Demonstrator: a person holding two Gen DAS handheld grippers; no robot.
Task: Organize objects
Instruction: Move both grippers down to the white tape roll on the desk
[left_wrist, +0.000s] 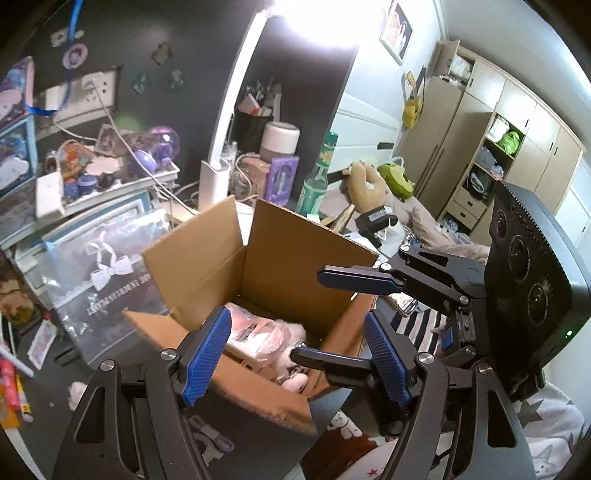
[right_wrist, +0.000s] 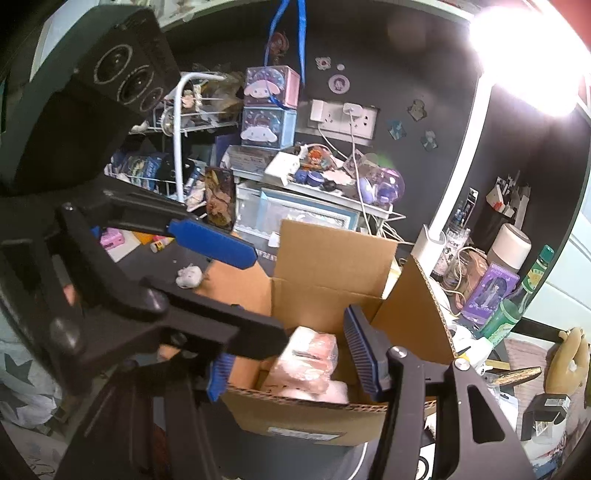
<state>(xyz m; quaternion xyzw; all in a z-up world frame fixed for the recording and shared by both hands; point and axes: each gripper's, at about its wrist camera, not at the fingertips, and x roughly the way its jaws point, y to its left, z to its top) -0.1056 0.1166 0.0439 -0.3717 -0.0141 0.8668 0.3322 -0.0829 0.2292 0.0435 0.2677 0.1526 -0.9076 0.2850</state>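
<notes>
An open cardboard box (left_wrist: 288, 258) (right_wrist: 332, 258) stands in front of both grippers with its flaps up. A pink plastic-wrapped pack (left_wrist: 255, 332) (right_wrist: 310, 358) lies inside, with small plush toys (left_wrist: 291, 380) beside it. My left gripper (left_wrist: 295, 358) (right_wrist: 269, 295) hovers over the box's near rim, open, with nothing between its blue pads. My right gripper (right_wrist: 291, 365) (left_wrist: 308, 315) reaches over the box from the right, also open. The pink pack lies below its jaws, apart from both pads.
A white desk lamp (left_wrist: 214, 177) and a green bottle (left_wrist: 317, 177) stand behind the box. A clear drawer unit (left_wrist: 92, 266) heaped with trinkets sits to the left. A small white toy (right_wrist: 189, 276) lies on the dark desk. Plush animals (left_wrist: 369, 181) lie on the bed.
</notes>
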